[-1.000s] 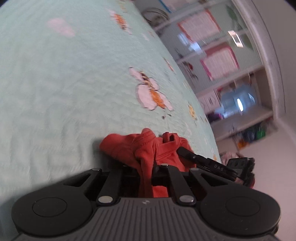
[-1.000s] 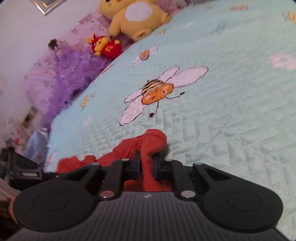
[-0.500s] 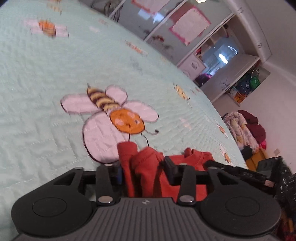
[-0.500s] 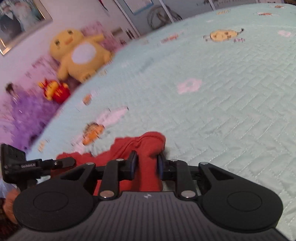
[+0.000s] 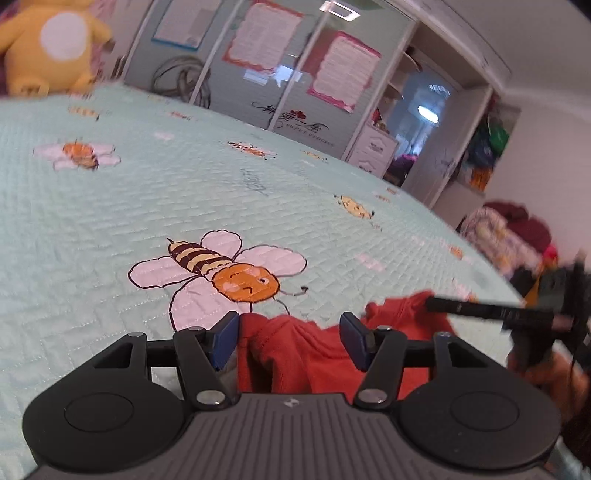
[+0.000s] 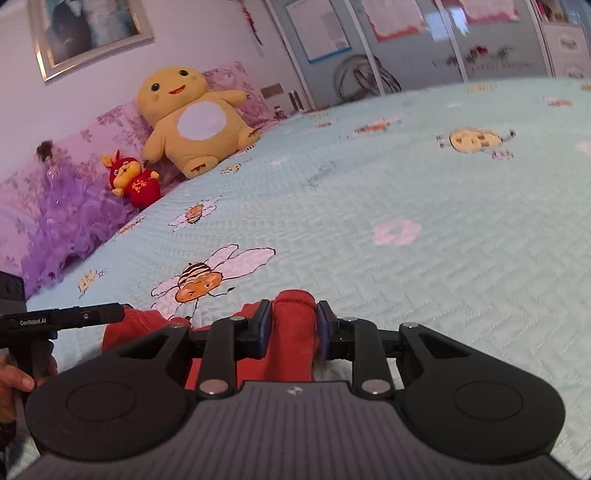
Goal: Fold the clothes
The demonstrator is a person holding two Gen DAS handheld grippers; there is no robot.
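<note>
Left wrist view takes in the wardrobe wall (image 5: pixel 280 74) with its pink-framed sheets, a heap of clothes (image 5: pixel 509 236) beyond the bed's far corner, and the right gripper (image 5: pixel 428 303) reaching in from the right edge, blurred. Right wrist view shows instead the headboard end: a large yellow plush toy (image 6: pixel 192 122), a small red plush toy (image 6: pixel 135 181), a purple frilly cushion (image 6: pixel 62 218) and a framed picture (image 6: pixel 88 29) on the wall. Both views share the pale green quilt (image 6: pixel 424 206) with its bee motifs.

The red garment (image 5: pixel 306 354) lies bunched on the quilt at the near edge, directly ahead of both tools. The left gripper (image 5: pixel 291 338) has just been opening; its blue pads stand apart, the fabric between them touching the left-hand pad at most and clear of the right-hand one. The right gripper's pads (image 6: pixel 264 325) are narrow-set either side of an upright fold of the same garment (image 6: pixel 293 332) and press on it.

The garment's full outline is hidden behind both tool bodies; its type cannot be determined. A hand (image 6: pixel 14 376) holding the left tool is cut off at the frame's left edge.
</note>
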